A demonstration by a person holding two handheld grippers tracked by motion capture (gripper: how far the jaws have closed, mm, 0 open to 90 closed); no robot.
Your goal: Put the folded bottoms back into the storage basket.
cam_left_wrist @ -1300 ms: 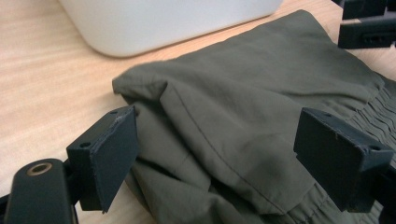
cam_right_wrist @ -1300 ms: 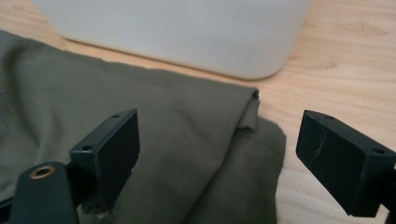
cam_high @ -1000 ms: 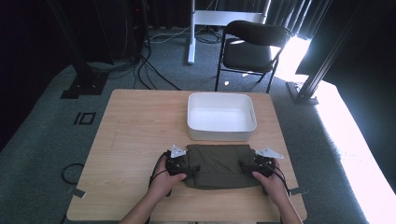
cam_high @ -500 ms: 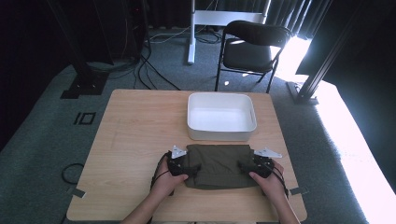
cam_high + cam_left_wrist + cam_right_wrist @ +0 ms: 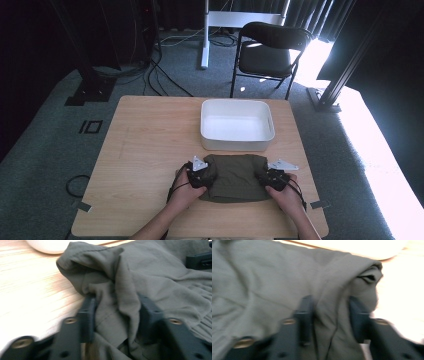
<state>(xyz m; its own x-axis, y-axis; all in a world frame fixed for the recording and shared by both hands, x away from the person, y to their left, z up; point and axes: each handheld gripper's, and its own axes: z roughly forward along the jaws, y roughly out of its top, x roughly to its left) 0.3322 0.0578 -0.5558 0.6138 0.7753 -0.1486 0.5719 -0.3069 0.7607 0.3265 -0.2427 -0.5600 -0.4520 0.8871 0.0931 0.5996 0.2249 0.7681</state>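
An olive green cloth (image 5: 235, 177) lies folded on the wooden table (image 5: 145, 150), just in front of a white tub (image 5: 237, 145). My left gripper (image 5: 206, 176) holds the cloth's left edge and my right gripper (image 5: 265, 179) its right edge. In the left gripper view a bunched fold of the cloth (image 5: 150, 272) stands between the two black jaws of the left gripper (image 5: 117, 312). A raised fold of the cloth (image 5: 262, 277) likewise sits between the jaws of the right gripper (image 5: 330, 315) in its own view. Both views are blurred by motion.
The white tub is empty and stands at the table's far middle; its edge shows in the gripper views (image 5: 50, 245) (image 5: 362, 247). A black folding chair (image 5: 270, 50) stands beyond the table. The right gripper's black body (image 5: 200, 260) shows across the cloth.
Both hands have drawn inward a little, and the cloth between them has become narrower and more bunched at its two ends.
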